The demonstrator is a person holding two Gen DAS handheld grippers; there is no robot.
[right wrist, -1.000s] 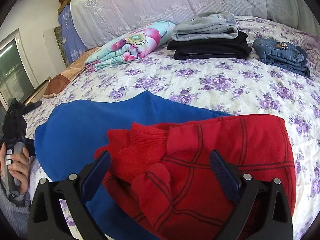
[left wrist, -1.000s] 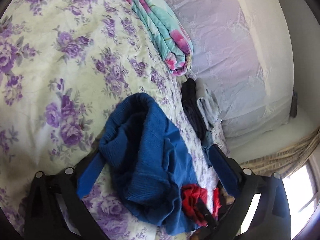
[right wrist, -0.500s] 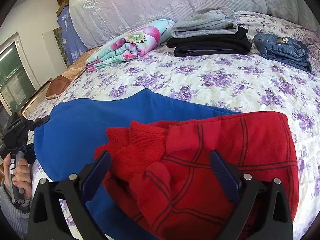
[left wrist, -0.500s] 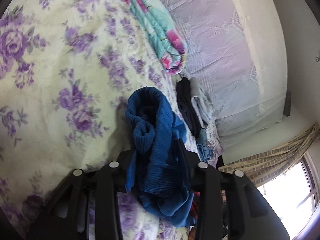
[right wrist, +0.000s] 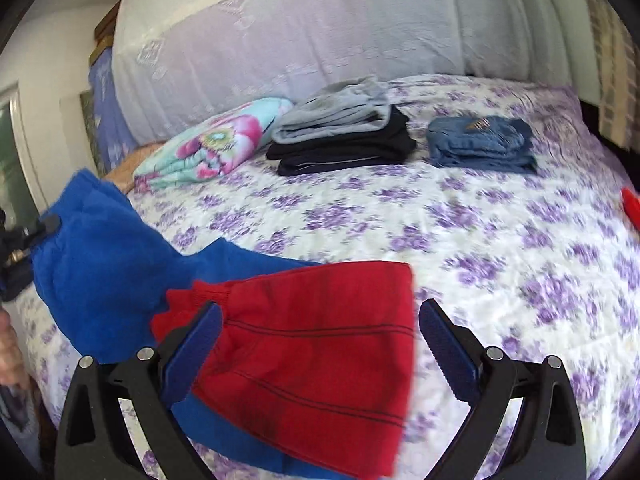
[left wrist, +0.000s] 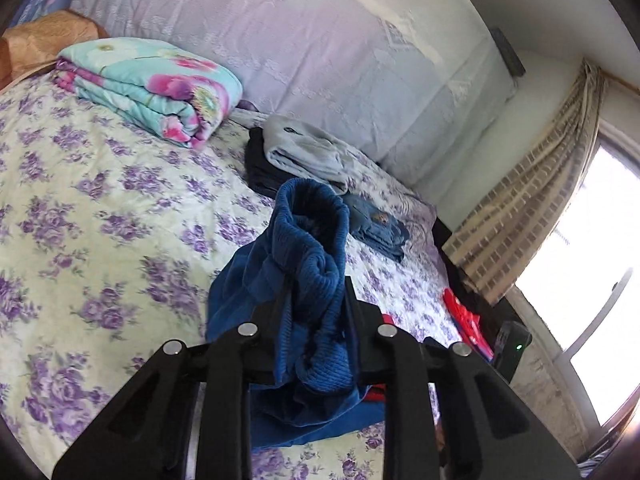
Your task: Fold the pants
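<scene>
Now left tongs (left wrist: 312,300), just closed, pinch blue ribbed knit pants cuff (left wrist: 310,240); right tongs (right wrist: 320,344) gape astride red striped leg (right wrist: 312,360), unclamped; next: grip it.

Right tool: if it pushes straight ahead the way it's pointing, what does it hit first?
The red pant leg, which already lies between the open right tool. Beyond that, probably bare floral bedspread; the folded grey and black pile sits farther back, though depth is unclear.
</scene>
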